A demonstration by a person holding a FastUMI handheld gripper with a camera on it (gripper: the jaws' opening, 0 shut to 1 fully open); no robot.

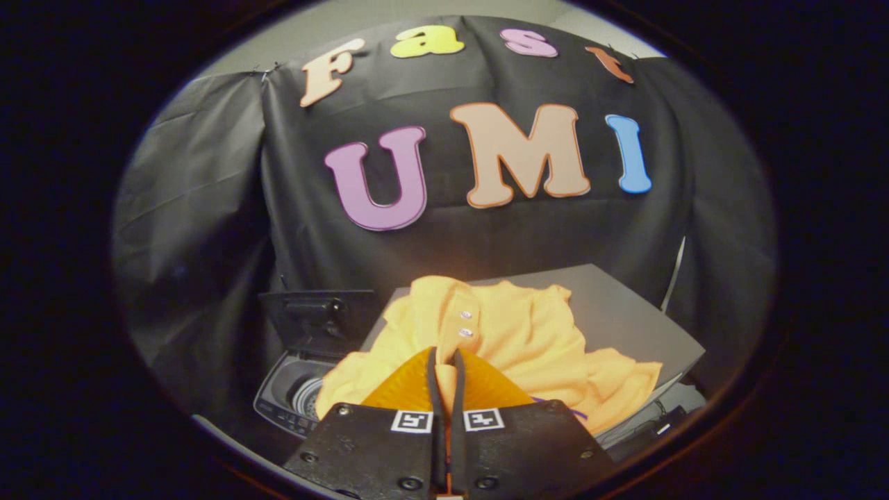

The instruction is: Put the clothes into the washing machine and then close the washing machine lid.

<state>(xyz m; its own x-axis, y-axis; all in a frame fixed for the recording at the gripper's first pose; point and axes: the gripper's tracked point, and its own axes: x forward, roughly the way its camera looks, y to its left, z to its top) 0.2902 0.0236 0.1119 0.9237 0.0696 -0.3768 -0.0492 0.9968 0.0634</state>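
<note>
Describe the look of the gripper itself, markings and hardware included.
The gripper has two slim, tapering ribbed fingers rising from two dark flat mounting blocks. Each block carries a small square black-and-white marker near the inner top corner and round screw heads along the edges.

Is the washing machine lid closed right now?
No, the lid stands upright behind the washing machine, whose drum shows open beside the yellow shirt that the gripper has pinched.

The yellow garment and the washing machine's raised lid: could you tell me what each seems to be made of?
Yellow garment: soft matte knit fabric, judging by its folds and buttoned placket; the nearly closed gripper seems to pinch it. Raised lid: apparently dark moulded plastic, faint sheen.
</note>
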